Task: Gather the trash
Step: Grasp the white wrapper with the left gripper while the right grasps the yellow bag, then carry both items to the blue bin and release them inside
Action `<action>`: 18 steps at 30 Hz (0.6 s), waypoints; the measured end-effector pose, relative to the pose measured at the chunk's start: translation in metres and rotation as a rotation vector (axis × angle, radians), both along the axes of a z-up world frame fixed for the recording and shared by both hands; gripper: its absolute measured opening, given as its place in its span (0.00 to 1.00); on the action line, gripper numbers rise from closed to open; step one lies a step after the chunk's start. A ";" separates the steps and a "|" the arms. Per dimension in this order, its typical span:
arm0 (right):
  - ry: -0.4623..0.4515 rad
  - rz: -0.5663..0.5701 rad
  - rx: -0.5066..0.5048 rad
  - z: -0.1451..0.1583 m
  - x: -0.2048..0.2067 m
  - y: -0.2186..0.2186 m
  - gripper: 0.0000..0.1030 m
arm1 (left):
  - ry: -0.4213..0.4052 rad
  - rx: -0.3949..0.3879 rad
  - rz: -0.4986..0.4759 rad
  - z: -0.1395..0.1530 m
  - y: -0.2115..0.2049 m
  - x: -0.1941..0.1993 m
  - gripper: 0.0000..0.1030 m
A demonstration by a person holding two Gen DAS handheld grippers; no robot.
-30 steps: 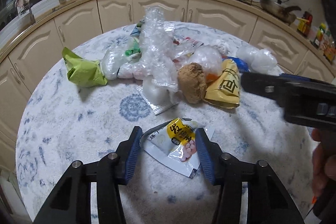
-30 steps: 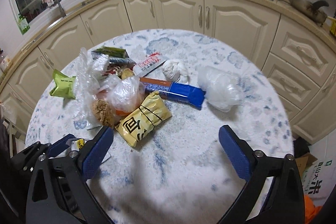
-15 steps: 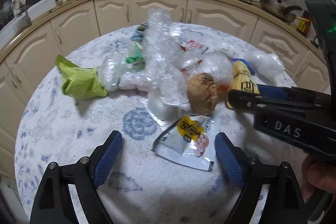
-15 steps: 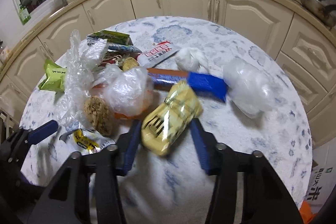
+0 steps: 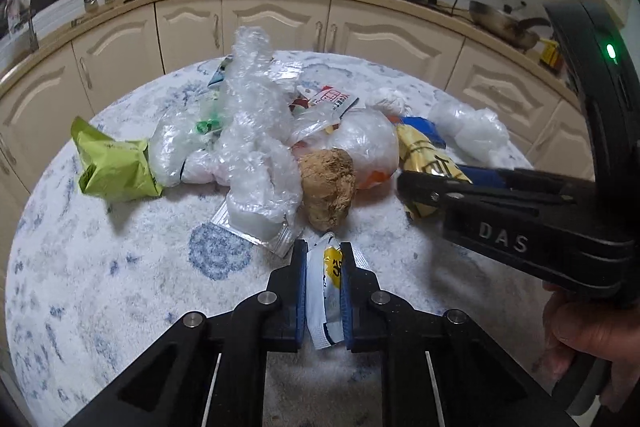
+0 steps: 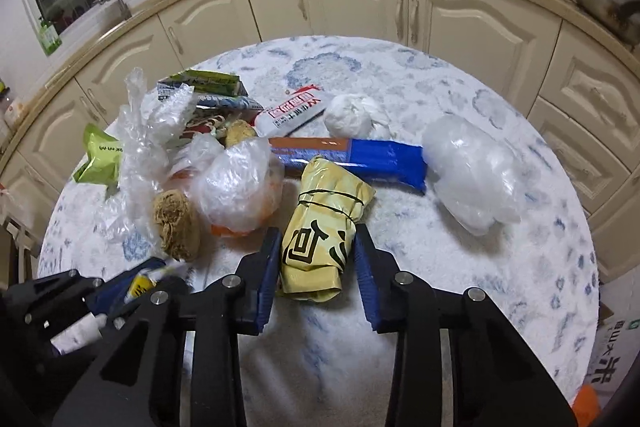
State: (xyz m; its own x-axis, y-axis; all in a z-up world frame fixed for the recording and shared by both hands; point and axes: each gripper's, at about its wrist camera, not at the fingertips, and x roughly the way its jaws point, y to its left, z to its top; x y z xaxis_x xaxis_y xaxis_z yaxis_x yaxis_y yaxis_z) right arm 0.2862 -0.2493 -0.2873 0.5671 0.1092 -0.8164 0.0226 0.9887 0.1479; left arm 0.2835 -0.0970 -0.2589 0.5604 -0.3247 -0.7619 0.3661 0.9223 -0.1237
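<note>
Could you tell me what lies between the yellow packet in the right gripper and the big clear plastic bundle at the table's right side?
Only bare tablecloth; the right wrist view shows nothing between the yellow packet and the clear plastic bundle.

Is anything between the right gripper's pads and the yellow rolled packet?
Nothing visible: the right gripper has just been closing, and the yellow rolled packet with the black band sits directly between its blue pads.
</note>
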 end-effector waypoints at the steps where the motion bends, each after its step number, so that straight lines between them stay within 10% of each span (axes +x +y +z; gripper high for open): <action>1: -0.002 -0.003 0.008 0.000 -0.003 -0.003 0.34 | 0.003 -0.010 0.005 0.001 0.009 -0.009 0.09; 18: -0.017 -0.015 0.081 0.019 -0.047 -0.036 0.27 | -0.121 0.000 -0.003 0.047 0.011 -0.058 0.10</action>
State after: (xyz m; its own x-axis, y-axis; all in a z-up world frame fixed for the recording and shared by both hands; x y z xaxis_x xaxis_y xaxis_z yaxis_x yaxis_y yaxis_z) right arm 0.2394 -0.2852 -0.2679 0.5828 0.1660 -0.7955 0.0342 0.9730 0.2281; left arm 0.2252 -0.0863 -0.2123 0.6471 -0.3264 -0.6891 0.3812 0.9212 -0.0783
